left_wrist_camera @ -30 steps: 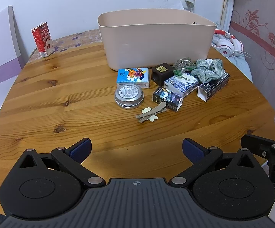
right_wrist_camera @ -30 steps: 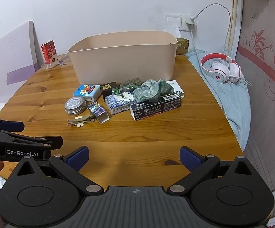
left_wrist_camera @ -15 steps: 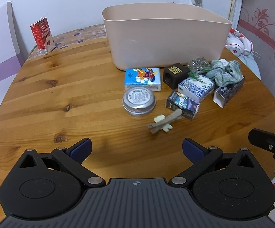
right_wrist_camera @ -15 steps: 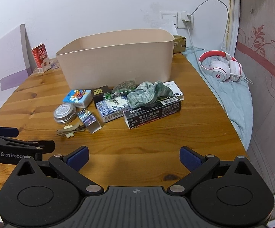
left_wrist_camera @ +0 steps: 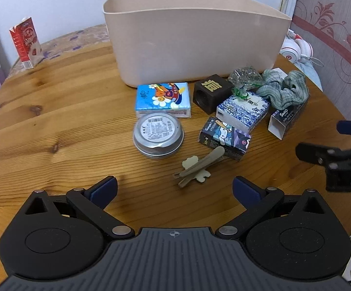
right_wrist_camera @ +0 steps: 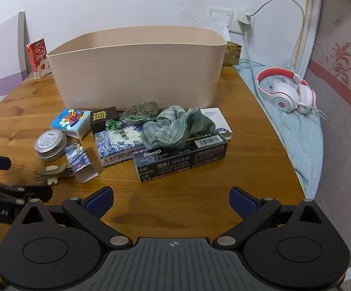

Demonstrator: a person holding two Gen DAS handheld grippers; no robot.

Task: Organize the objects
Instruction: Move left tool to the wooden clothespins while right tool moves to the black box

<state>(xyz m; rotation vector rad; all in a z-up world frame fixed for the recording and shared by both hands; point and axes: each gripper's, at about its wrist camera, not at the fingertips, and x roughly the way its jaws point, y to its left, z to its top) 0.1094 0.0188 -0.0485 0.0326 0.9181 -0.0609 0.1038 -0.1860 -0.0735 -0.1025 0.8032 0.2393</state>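
A beige bin (left_wrist_camera: pixel 195 43) (right_wrist_camera: pixel 136 72) stands on the round wooden table (left_wrist_camera: pixel 54 121). In front of it lie a blue tissue pack (left_wrist_camera: pixel 163 98), a round silver tin (left_wrist_camera: pixel 158 134), a beige hair clip (left_wrist_camera: pixel 198 166), a small cartoon box (left_wrist_camera: pixel 224 138), a black cube (left_wrist_camera: pixel 212 92), a blue-white box (left_wrist_camera: pixel 243 111), a green cloth (right_wrist_camera: pixel 175 127) and a long black box (right_wrist_camera: pixel 180 156). My left gripper (left_wrist_camera: pixel 174 190) is open and empty, just short of the hair clip. My right gripper (right_wrist_camera: pixel 171 200) is open and empty, just short of the long black box.
A red milk carton (left_wrist_camera: pixel 26 42) stands at the table's far left. White-and-red headphones (right_wrist_camera: pixel 286 92) lie on a blue cloth right of the table. A wall socket with a charger and cable (right_wrist_camera: pixel 244 19) is behind the bin.
Both grippers have moved forward toward the pile of objects, which now looks larger and nearer. Both stay open and empty.
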